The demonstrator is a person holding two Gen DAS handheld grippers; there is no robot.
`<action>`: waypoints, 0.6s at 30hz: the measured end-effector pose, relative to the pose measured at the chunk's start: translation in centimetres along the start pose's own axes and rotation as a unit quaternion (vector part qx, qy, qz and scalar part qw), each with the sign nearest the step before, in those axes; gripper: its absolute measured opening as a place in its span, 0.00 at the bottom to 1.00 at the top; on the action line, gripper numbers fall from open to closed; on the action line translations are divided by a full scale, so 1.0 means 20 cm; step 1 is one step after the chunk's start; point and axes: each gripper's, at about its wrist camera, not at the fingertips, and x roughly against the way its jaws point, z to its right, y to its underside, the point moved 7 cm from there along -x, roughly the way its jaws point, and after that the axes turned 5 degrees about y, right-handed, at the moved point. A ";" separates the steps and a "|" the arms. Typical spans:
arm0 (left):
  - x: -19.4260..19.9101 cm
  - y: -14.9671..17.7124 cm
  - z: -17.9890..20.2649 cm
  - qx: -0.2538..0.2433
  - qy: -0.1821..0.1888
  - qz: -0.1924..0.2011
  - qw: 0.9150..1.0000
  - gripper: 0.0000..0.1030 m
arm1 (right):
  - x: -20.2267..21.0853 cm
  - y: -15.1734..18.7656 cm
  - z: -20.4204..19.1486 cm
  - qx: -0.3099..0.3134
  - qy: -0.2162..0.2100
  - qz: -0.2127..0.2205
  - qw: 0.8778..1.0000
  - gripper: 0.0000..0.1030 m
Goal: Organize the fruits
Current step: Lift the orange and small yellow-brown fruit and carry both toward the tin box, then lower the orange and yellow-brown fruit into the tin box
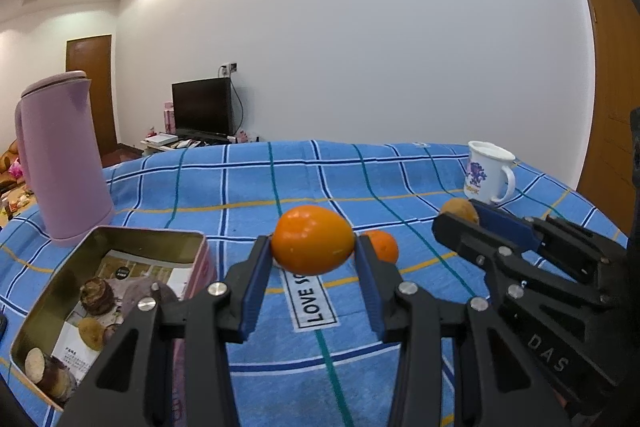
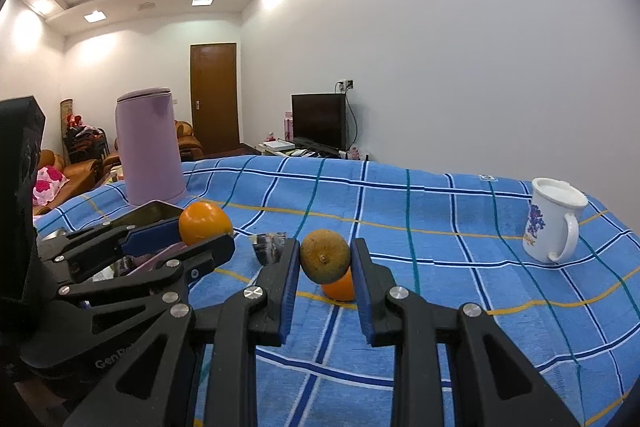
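- Left gripper [image 1: 313, 259] is clamped on a large orange [image 1: 312, 240], lifted above the blue checked cloth [image 1: 280, 183].
- Right gripper [image 2: 325, 267] is clamped on a brownish fruit [image 2: 325, 256].
- 1 small orange [image 1: 382, 246] lies mid-cloth between them.
- Open tin [image 1: 52, 291] and pink kettle [image 1: 64, 155] stand at the cloth's left edge; mug [image 1: 486, 171] stands at the far right corner.

Bright, even room light from recessed ceiling spots [image 2: 95, 16] flaring on the white wall [image 1: 360, 27], soft shadows under the fruit, both views sharp, fisheye bending and dark vignette at corners.
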 end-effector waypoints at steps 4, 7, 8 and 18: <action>0.02 0.01 -0.04 0.006 -0.003 -0.001 1.000 0.43 | 0.00 0.00 -0.05 0.007 -0.007 -0.002 1.000 0.27; 0.03 0.01 -0.07 0.013 -0.006 -0.001 1.000 0.43 | -0.01 0.00 -0.10 0.014 -0.013 -0.002 1.000 0.27; 0.03 0.01 -0.08 0.015 -0.008 -0.001 1.000 0.43 | -0.01 0.00 -0.11 0.015 -0.015 -0.003 1.000 0.27; 0.10 0.03 -0.21 0.026 -0.032 0.003 0.999 0.43 | -0.03 0.00 -0.25 0.026 -0.037 -0.008 0.999 0.27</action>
